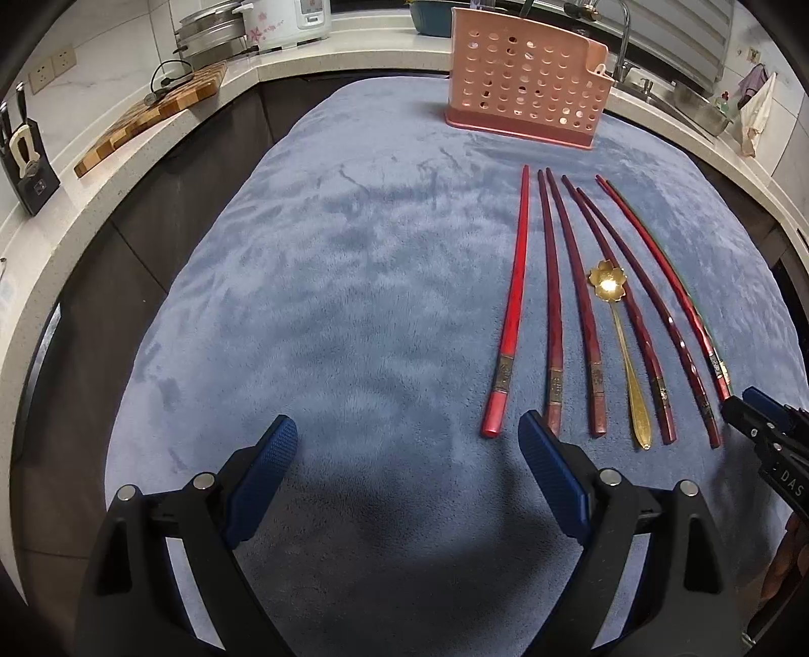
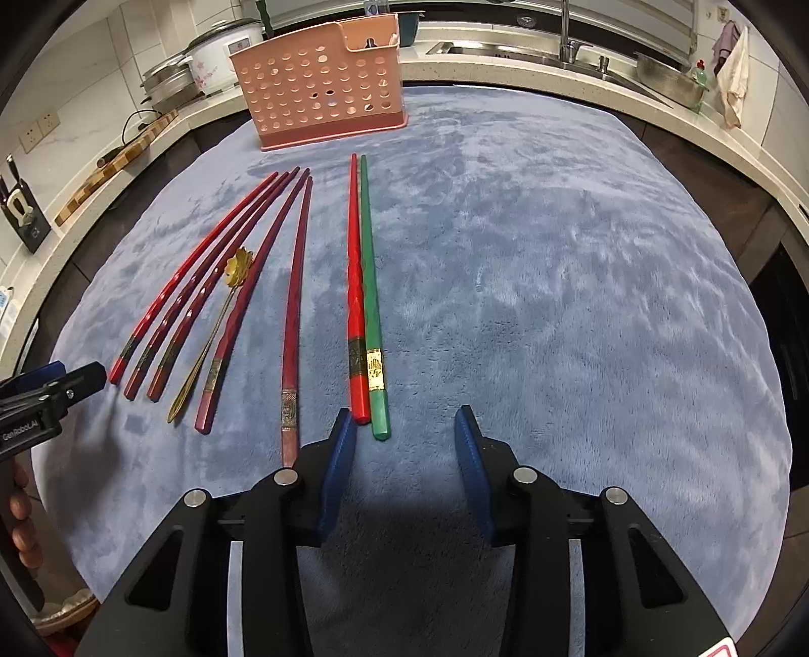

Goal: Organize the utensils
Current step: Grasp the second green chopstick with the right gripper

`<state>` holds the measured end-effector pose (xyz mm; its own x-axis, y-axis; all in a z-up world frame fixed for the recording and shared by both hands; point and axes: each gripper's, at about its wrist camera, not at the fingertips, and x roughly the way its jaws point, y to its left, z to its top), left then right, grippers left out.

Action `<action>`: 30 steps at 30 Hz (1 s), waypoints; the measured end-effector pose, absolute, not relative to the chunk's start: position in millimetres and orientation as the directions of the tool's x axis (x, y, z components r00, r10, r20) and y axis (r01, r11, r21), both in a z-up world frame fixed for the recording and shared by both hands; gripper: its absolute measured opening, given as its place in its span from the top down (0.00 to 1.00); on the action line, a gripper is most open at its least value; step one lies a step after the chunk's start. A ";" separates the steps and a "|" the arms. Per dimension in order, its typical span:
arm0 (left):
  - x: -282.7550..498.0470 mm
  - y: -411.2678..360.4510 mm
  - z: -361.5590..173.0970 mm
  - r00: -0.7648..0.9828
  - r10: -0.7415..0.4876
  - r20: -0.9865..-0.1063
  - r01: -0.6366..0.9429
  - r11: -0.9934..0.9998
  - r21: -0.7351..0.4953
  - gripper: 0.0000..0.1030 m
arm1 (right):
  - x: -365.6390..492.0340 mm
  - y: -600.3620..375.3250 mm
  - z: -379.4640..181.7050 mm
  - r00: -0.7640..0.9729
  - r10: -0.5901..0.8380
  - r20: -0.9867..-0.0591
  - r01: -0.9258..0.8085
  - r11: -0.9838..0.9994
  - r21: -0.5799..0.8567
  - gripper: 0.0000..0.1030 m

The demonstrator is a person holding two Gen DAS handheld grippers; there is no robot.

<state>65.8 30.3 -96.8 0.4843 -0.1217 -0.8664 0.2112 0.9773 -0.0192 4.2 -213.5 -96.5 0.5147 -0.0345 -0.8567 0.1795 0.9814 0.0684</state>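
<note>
Several red and dark red chopsticks [image 1: 553,303] lie side by side on a blue cloth [image 1: 354,283], with one green chopstick [image 2: 371,303] at the right end of the row. A gold spoon with a flower-shaped bowl [image 1: 614,323] lies among them; it also shows in the right wrist view [image 2: 217,323]. A pink perforated utensil holder [image 1: 528,81] stands upright at the far edge of the cloth, also seen from the right wrist [image 2: 323,81]. My left gripper [image 1: 407,455] is open and empty, left of the row. My right gripper [image 2: 404,439] is open and empty, just behind the red and green chopstick ends.
A pale counter [image 1: 101,167] wraps around, with a wooden cutting board [image 1: 151,116], a rice cooker [image 1: 283,20] and a knife block [image 1: 28,161] on the left. A sink with a tap [image 2: 571,35], a metal bowl [image 2: 667,76] and a hanging cloth [image 2: 733,76] sit at the back right.
</note>
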 end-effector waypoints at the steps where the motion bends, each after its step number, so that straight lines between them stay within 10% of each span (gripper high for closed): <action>1: 66.2 30.3 -97.0 0.483 -0.121 -0.867 0.210 0.977 -0.019 0.18 | 3.5 -213.8 -96.0 0.515 -0.033 -0.857 0.178 0.982 0.070 0.63; 30: 79.5 22.9 -111.3 0.455 -0.126 -0.881 0.215 0.976 -0.029 0.28 | 28.0 -213.5 -97.6 0.521 -0.021 -0.854 0.157 0.985 0.071 0.79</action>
<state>79.5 22.9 -111.3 0.4551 -0.1261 -0.8814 0.2153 0.9761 -0.0285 28.0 -213.5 -97.6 0.5206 -0.0213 -0.8536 0.1574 0.9850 0.0714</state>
